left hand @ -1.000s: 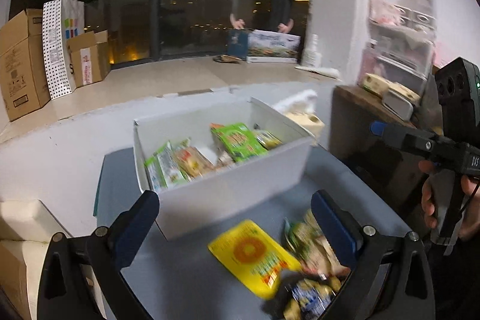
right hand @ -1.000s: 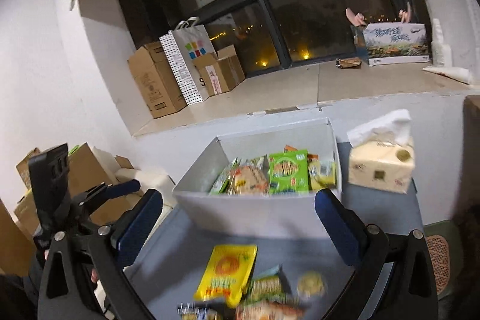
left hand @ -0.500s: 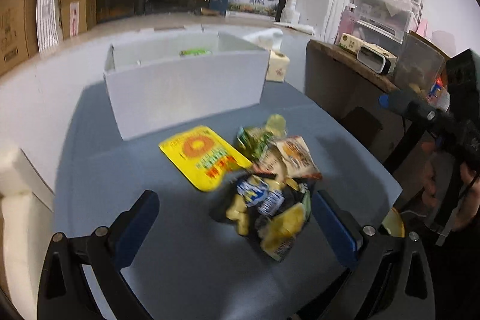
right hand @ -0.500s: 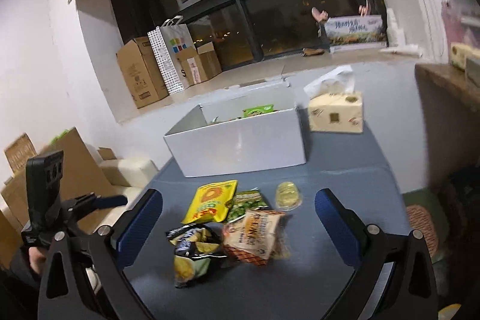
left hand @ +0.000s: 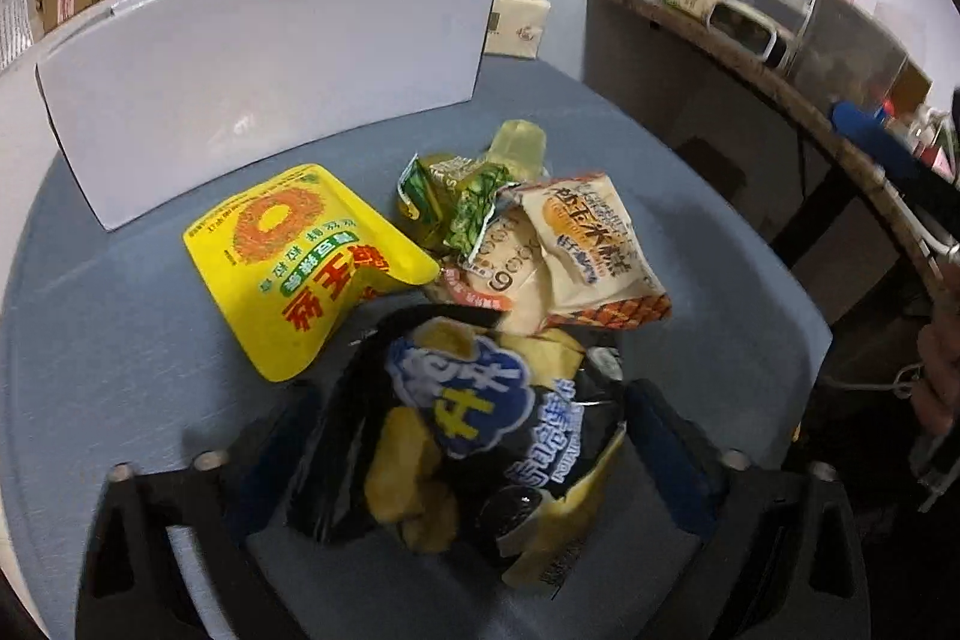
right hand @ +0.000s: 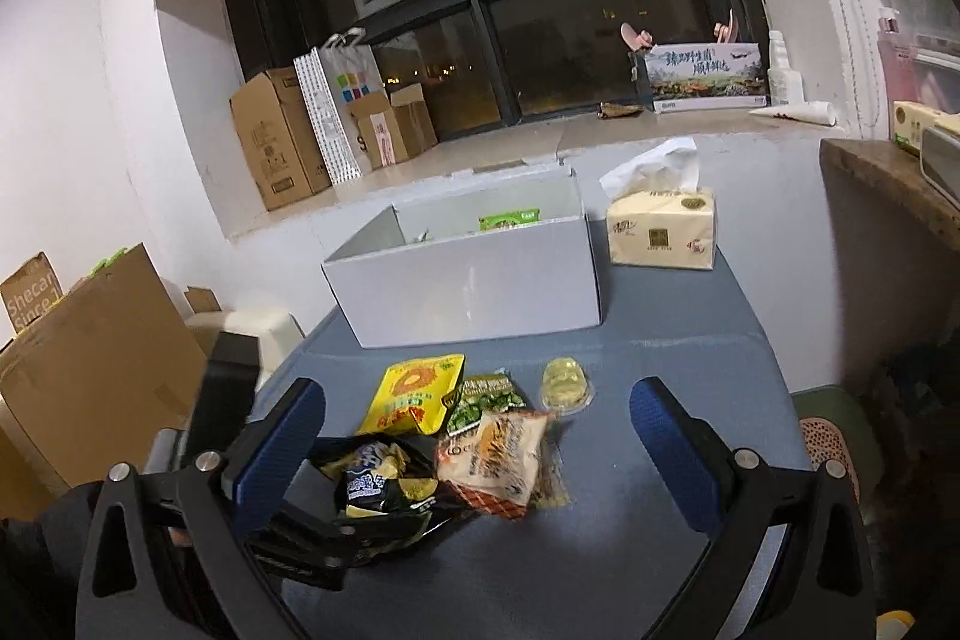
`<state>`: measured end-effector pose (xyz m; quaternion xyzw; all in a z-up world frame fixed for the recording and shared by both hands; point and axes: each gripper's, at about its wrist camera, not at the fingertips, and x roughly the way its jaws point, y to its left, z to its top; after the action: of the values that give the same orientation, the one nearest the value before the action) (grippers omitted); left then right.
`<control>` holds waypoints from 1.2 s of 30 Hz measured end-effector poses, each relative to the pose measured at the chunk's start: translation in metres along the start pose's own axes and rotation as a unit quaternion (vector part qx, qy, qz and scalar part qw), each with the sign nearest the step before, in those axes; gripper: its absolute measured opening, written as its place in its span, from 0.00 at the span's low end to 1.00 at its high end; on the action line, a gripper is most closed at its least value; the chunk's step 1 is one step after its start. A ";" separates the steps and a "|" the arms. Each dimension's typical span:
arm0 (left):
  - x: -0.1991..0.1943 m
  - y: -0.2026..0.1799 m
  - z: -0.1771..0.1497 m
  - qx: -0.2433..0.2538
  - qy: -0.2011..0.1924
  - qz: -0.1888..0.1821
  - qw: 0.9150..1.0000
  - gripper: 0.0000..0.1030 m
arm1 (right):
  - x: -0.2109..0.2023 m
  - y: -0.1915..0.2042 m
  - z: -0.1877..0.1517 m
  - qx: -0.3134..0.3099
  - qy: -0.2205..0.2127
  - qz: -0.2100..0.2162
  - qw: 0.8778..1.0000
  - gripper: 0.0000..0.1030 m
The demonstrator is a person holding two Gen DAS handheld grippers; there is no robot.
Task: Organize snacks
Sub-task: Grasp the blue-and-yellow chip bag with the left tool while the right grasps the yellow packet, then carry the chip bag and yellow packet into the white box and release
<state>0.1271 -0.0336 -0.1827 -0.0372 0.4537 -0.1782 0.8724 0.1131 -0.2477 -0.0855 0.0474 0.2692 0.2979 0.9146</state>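
Our left tongs (left hand: 474,436) straddle the black chip bag (left hand: 468,430), spread and not yet gripping; our right tongs (right hand: 477,436) hang released. Next we judge: clench, lift, carry it ahead to the white box (right hand: 474,280) beyond the remaining snack pile (left hand: 540,244).

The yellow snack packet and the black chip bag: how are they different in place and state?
The yellow snack packet lies free nearer the white box; the black chip bag sits between the left gripper fingers. The yellow packet is bent upward at one edge; the black bag looks crumpled. Both lie on the grey table.
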 end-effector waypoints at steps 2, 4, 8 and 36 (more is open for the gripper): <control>-0.005 0.004 -0.002 -0.013 -0.004 0.000 1.000 0.70 | 0.002 0.001 -0.002 -0.005 0.003 -0.005 1.000 1.00; -0.015 0.005 -0.003 -0.006 -0.014 -0.001 1.000 0.69 | 0.005 0.002 -0.005 -0.007 0.008 -0.004 1.000 1.00; -0.047 0.014 -0.010 -0.021 -0.048 -0.012 0.999 0.68 | 0.019 0.004 -0.008 -0.009 0.027 -0.003 1.000 1.00; -0.143 0.094 -0.057 -0.092 -0.132 0.085 0.983 0.69 | 0.254 0.100 -0.025 -0.164 0.314 -0.041 0.934 0.97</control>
<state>0.0320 0.1093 -0.1262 -0.1019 0.3506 -0.0544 0.9294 0.2205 -0.0231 -0.1998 -0.2098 0.4920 0.3001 0.7898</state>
